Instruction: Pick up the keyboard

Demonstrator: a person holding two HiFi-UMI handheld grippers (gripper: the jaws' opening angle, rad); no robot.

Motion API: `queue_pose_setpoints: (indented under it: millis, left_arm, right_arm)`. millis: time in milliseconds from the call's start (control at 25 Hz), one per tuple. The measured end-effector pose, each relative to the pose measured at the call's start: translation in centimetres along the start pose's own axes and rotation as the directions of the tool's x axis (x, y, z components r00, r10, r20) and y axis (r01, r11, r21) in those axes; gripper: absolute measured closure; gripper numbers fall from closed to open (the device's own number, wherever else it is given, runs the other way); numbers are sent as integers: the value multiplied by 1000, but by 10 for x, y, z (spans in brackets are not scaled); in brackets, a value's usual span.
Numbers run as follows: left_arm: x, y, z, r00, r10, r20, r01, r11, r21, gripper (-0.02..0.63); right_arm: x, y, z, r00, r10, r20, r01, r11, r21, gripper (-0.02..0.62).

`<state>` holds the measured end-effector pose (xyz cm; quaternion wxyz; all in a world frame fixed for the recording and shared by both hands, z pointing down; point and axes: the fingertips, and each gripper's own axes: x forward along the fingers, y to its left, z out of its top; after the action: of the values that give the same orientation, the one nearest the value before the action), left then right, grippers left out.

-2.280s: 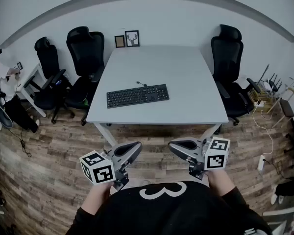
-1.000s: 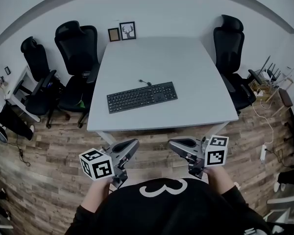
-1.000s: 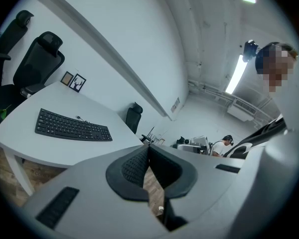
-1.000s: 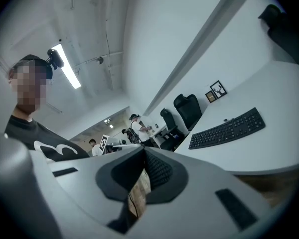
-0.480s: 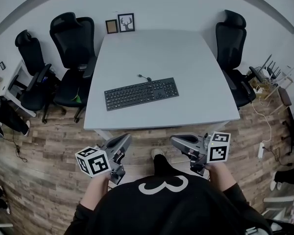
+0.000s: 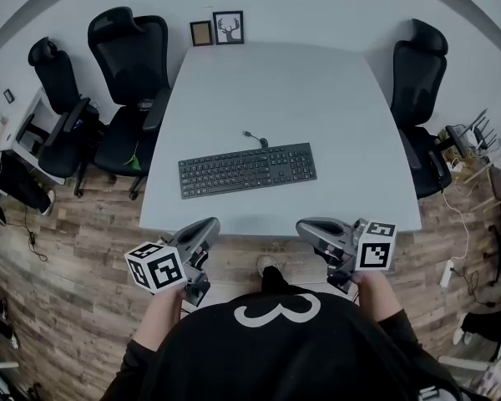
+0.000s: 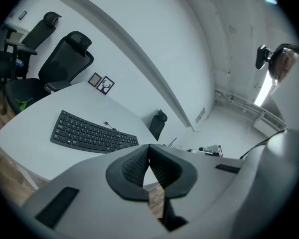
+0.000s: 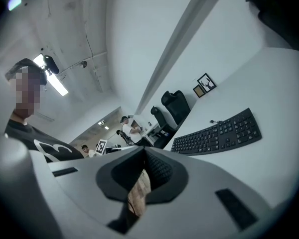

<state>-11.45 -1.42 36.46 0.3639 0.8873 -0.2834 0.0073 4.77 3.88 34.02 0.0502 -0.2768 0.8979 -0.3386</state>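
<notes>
Head view: keyboard lies flat on the pale table, near the front edge, roughly mid-width, long side running across, right end tipped a bit further back. Short cable curls off its back edge. Nothing touching it. Left gripper and right gripper are both low in shot, at the table's near edge, over the wood floor, well short of the keyboard, each w/ its marker cube toward the person. Black chairs on the left side of the table, another chair on the right, two small picture frames at the far edge by the wall. Left gripper view: jaws pressed together, pads meeting, nothing between them; left gripper points over the table corner, keyboard ahead and to the left in shot, clear of the tips. Chairs and frames visible beyond it. Right gripper view: same story, right gripper w/ jaws pressed together, nothing pinched, only floor showing through the gap below the pads. Keyboard sits ahead and to the right in shot, apart from the tips. Far background: a few people standing, too small for detail.
</notes>
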Motion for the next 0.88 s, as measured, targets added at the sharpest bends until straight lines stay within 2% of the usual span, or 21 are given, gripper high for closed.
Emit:
queue_pose_setpoints:
  millis: [440,680,880]
  left_arm:
    - [50,61,31,993,112,-20,-113,993,-33,594]
    - [68,82,41,991,129,-19,-130,990,-59,594]
    - [76,94,41,988,147,-41,-149,987,-55,594]
  right_arm:
    - [29,-80,61,1000,3,-31,-3,1000,3,588]
    - [42,-109,71,999,3,-48,-1,1000,25,586]
    - [48,-123,73,998,3,-70,-3,1000,6,586]
